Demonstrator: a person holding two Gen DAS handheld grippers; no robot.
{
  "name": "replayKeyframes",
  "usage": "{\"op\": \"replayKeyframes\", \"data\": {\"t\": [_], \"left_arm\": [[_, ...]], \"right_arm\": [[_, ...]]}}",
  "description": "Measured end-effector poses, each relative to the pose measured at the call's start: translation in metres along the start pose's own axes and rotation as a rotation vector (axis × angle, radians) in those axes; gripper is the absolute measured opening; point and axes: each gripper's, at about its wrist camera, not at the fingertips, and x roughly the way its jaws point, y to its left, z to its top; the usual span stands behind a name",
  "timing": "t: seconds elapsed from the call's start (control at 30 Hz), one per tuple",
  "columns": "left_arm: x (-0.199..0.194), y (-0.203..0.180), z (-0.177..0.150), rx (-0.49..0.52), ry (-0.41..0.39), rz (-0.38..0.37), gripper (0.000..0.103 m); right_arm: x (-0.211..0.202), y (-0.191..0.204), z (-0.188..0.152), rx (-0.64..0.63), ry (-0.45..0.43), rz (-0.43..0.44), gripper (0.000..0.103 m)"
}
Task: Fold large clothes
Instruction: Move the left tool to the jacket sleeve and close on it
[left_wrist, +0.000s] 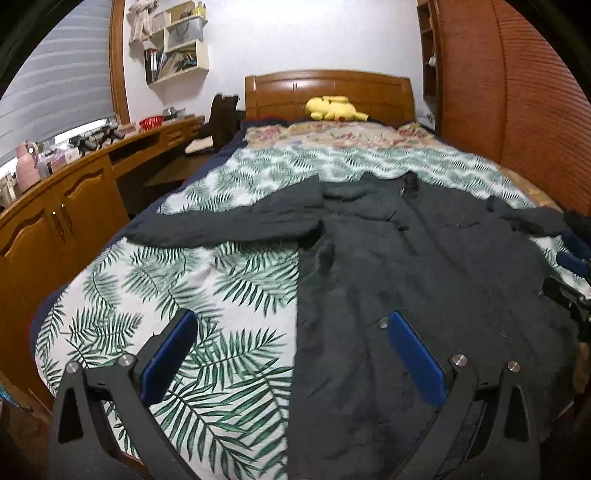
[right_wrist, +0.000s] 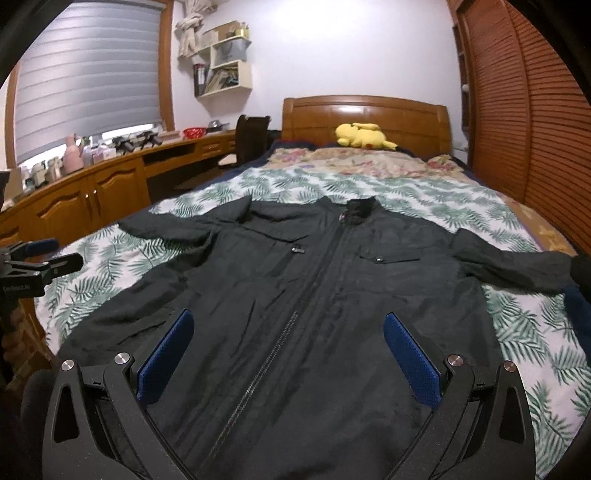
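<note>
A large dark green-black zip jacket (right_wrist: 317, 280) lies spread flat, front up, on a bed with a palm-leaf cover (right_wrist: 528, 332). Both sleeves stretch out sideways. My right gripper (right_wrist: 288, 325) is open and empty, hovering over the jacket's lower front with the zipper between its blue pads (right_wrist: 410, 354). In the left wrist view the jacket (left_wrist: 424, 280) fills the right half. My left gripper (left_wrist: 291, 325) is open and empty over the jacket's left hem edge, one pad (left_wrist: 170, 354) above the cover (left_wrist: 147, 288). The left gripper also shows at the right wrist view's left edge (right_wrist: 33, 266).
A yellow plush toy (right_wrist: 364, 136) lies by the wooden headboard (right_wrist: 365, 110). A long wooden desk with cabinets (right_wrist: 96, 188) runs along the bed's left side. A slatted wooden wardrobe (right_wrist: 535, 122) stands at the right. Wall shelves (right_wrist: 225, 62) hang above.
</note>
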Motion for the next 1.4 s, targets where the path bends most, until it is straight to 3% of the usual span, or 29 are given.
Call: {"op": "replayKeyframes", "data": {"t": [0.27, 0.73, 0.93, 1.07, 1.3, 1.4], "left_arm": [[0.041, 0.033, -0.005, -0.019, 0.080, 0.013, 0.103], [0.124, 0.088, 0.031, 0.024, 0.186, 0.019, 0.103], [0.176, 0.119, 0.050, -0.059, 0.234, -0.016, 0.103], [0.206, 0.140, 0.064, -0.140, 0.245, -0.032, 0.103], [0.249, 0.180, 0.081, -0.260, 0.258, 0.017, 0.094], [0.268, 0.199, 0.082, -0.332, 0.282, -0.002, 0.087]], "right_arm": [[0.046, 0.015, -0.008, -0.026, 0.070, 0.046, 0.103], [0.139, 0.049, 0.031, -0.165, 0.150, 0.097, 0.103], [0.188, 0.056, 0.035, -0.198, 0.218, 0.143, 0.103], [0.207, 0.057, 0.023, -0.208, 0.282, 0.234, 0.103], [0.206, 0.055, 0.019, -0.200, 0.283, 0.248, 0.103], [0.204, 0.054, 0.020, -0.192, 0.278, 0.250, 0.103]]}}
